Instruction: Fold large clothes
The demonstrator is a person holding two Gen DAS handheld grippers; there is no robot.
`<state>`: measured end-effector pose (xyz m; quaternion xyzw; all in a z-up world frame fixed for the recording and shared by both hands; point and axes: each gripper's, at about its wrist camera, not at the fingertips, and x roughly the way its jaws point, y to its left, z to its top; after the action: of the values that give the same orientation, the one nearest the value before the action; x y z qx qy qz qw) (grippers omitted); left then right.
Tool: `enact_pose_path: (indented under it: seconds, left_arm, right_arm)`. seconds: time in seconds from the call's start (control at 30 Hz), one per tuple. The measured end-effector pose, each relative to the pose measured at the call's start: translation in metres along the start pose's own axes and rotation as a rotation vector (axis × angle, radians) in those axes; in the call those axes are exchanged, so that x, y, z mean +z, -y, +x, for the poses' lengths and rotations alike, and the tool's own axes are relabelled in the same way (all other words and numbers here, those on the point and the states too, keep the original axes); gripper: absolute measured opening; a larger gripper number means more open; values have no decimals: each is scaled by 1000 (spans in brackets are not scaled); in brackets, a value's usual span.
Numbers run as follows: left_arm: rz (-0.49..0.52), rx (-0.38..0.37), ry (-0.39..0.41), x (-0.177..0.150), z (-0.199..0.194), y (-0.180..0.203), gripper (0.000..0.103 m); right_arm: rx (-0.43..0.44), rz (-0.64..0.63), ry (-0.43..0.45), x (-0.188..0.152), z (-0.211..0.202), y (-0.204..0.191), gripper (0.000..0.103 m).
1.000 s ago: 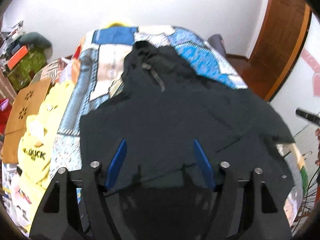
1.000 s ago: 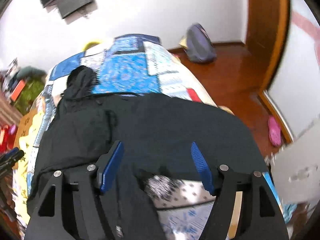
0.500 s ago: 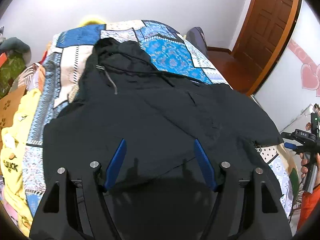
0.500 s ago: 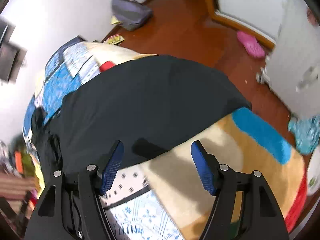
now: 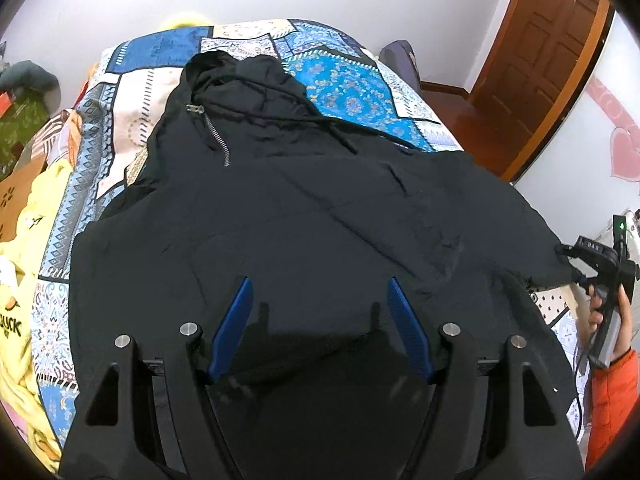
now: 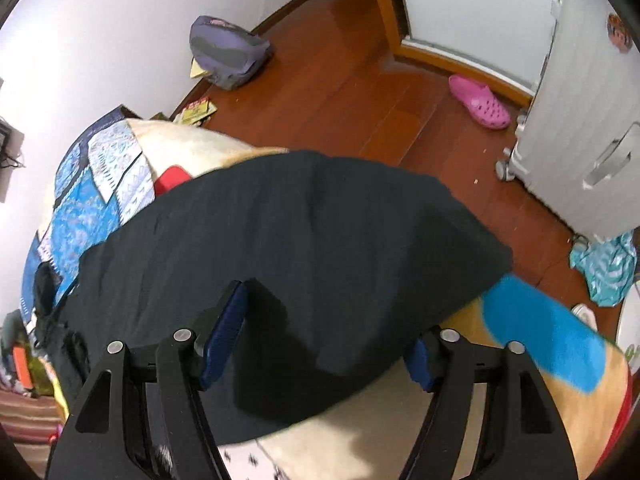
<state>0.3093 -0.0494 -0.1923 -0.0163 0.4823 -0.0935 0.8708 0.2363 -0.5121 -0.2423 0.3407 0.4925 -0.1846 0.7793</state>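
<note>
A large black hooded jacket (image 5: 320, 200) lies spread front-up on a patchwork quilt (image 5: 344, 84), hood (image 5: 236, 76) at the far end, with a short zipper (image 5: 216, 136) at the neck. My left gripper (image 5: 319, 282) hovers open over the jacket's near part, nothing pressed between its blue pads. In the right wrist view the jacket's side part (image 6: 300, 220) hangs over the bed's edge. My right gripper (image 6: 320, 292) stands open around this fabric, which covers the right finger's tip. A hand (image 5: 604, 312) in an orange sleeve holds that gripper at the jacket's right edge.
A yellow garment (image 5: 24, 240) lies beside the bed on the left. A brown door (image 5: 540, 60) is at the far right. On the wooden floor (image 6: 360, 92) are a purple backpack (image 6: 228, 52), a pink clog (image 6: 480, 102), a white suitcase (image 6: 580, 120) and a teal cloth (image 6: 604, 268).
My right gripper has rolled and dropped to the jacket's right edge, and fabric now lies between its fingers. My left gripper has come lower and nearer over the jacket.
</note>
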Motion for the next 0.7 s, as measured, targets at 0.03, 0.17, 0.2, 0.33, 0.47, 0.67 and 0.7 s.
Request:
enact_pose_path:
  seconds: [0.03,0.17,0.2,0.33,0.47,0.67,0.7]
  left_arm:
    - [-6,-1,1,-2,-2,-3,68]
    - [-16,16,15,-6,-10,-11,69]
    - [-13,27,20,-7,-13,-13,69]
    - [-19,45,39,-9,-23,-22,68]
    - [-42,47,64,-12,-36,-31,68]
    - [-54,50,111,-16,-60,-42,68]
    - [-57,53,120,-17,-65,-44,68]
  right_arm:
    - [-2,-4,12,2,0,-1,55]
    - [2,-44,57,8,-9,-8,22]
    - [11,-55,72,9,-14,-11,19]
    - [31,-136,161,12,-46,-32,12]
    - [92,-270,263,13,-93,-76,11]
    - [230,-453,355,-6,-149,-153,10]
    - [264,-481,357,-12,-157,-168,10]
